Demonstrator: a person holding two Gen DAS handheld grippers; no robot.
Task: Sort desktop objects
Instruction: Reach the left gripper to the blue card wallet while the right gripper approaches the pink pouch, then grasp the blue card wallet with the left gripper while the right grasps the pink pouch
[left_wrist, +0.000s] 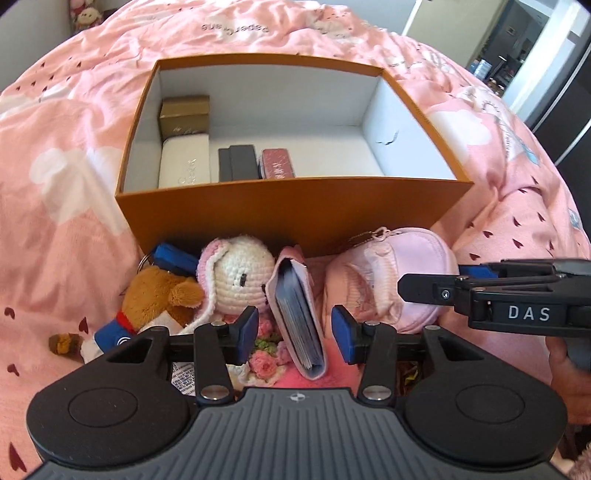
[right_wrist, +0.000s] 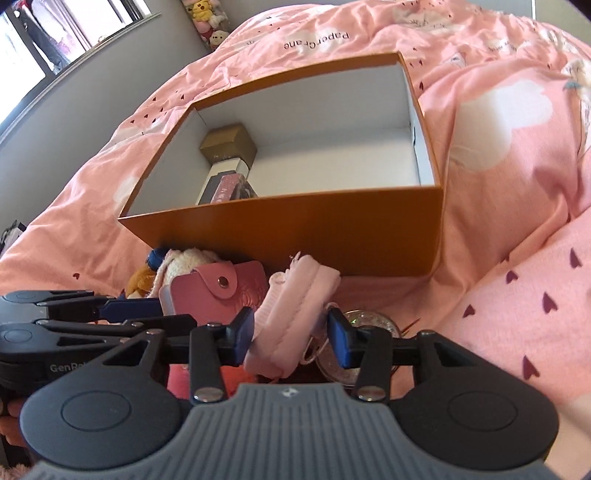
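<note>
Left claw spread around the pink card holder; right claw seemingly pinching the pink pouch, both bound for the orange box.

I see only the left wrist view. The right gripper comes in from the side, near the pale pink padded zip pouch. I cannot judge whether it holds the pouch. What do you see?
Observer: In the right wrist view, the pale pink padded zip pouch lies between the jaws of the right gripper. A gap shows beside one jaw, so the pouch is not clamped yet.
Operator: Is anything hidden behind the pouch?
Observer: Yes. A round shiny disc, perhaps of glass, lies partly under the pouch, on the side that you cannot see.
</note>
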